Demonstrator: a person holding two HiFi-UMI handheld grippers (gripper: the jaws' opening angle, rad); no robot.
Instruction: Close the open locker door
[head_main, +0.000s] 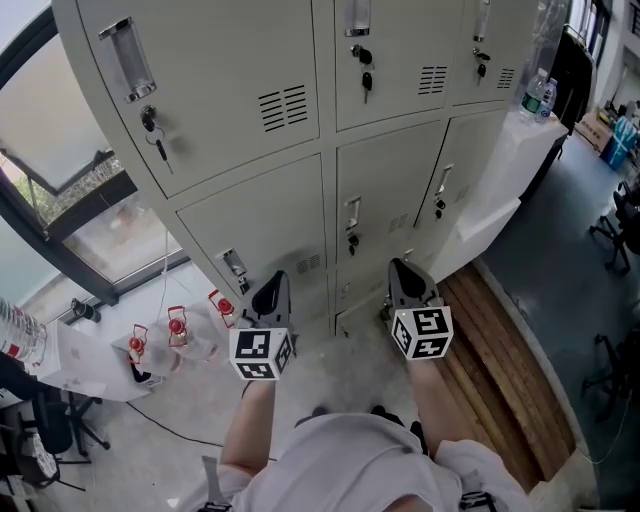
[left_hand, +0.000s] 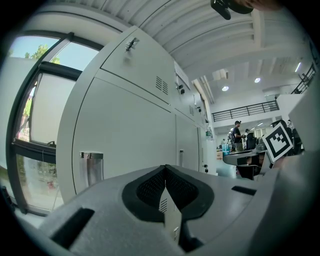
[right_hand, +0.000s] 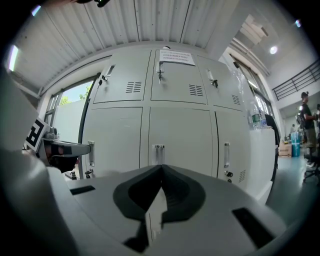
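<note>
A bank of pale grey lockers (head_main: 300, 120) stands in front of me, three columns wide, with keys hanging in several locks. Every door I see looks flush with its frame, in the head view and on the locker bank (right_hand: 175, 130) in the right gripper view; no door visibly stands open. My left gripper (head_main: 272, 292) is held low, just short of the bottom left door (head_main: 270, 225), with its jaws together and empty. My right gripper (head_main: 405, 272) hangs before the bottom middle door (head_main: 385, 205), also shut on nothing. The left gripper (left_hand: 165, 170) looks along the locker side (left_hand: 130, 135); the right gripper (right_hand: 161, 169) faces the middle door handle (right_hand: 158, 152).
A large window (head_main: 60, 190) lies to the left, with red-capped bottles (head_main: 176, 330) and a cable on the floor below it. A white counter (head_main: 500, 180) carrying water bottles (head_main: 540, 95) adjoins the lockers on the right. A wooden platform (head_main: 505, 350) runs along the floor there.
</note>
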